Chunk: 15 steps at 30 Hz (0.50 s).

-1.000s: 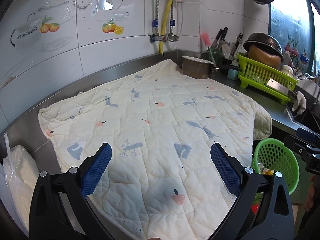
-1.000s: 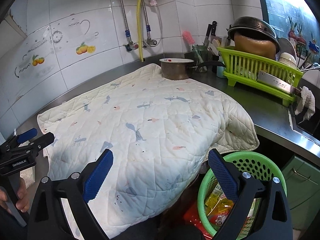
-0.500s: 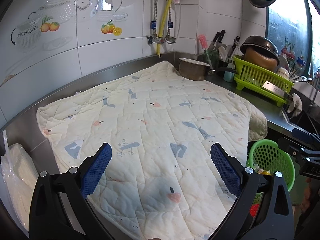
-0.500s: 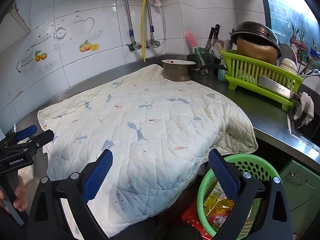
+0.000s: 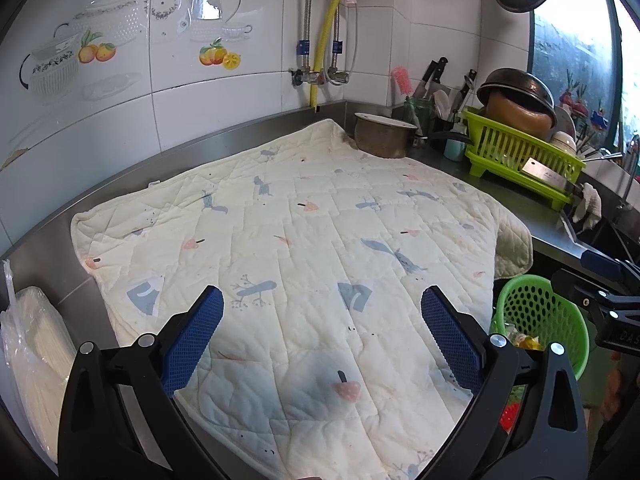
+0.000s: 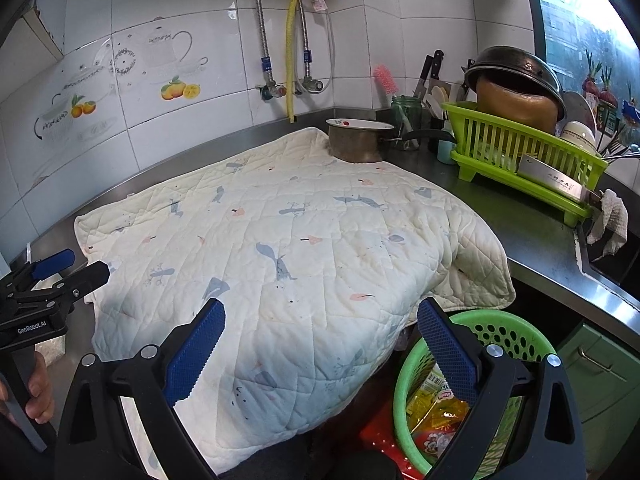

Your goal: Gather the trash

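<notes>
quilt [image 5: 320,240] top free | pot [image 5: 380,140], dish rack [image 5: 520,156] block far corner

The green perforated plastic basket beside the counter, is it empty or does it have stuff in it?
Not empty. The green perforated plastic basket holds crumpled yellow and red wrappers at its bottom, seen in the right wrist view; how full it is cannot be told.
</notes>
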Each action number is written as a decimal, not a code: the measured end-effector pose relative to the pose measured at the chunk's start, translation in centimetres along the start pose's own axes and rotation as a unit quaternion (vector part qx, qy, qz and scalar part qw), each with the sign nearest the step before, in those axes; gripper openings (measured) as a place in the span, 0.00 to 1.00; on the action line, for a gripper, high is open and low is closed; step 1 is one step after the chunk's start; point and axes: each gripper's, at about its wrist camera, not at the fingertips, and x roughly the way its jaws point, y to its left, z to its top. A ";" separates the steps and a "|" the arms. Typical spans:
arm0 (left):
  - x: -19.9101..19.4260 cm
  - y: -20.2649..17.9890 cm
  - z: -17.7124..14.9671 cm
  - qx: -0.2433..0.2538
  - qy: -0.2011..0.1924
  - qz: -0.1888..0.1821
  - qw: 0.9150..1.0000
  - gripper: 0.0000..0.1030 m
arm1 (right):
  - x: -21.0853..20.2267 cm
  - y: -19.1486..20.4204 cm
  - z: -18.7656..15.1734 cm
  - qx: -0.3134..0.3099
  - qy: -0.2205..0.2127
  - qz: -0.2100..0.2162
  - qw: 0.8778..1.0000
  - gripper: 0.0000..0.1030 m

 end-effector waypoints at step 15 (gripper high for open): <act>-0.1 0.0 -0.1 0.001 0.000 -0.002 1.000 0.95 | 0.0 0.3 -0.1 -0.001 0.000 0.000 1.000 0.91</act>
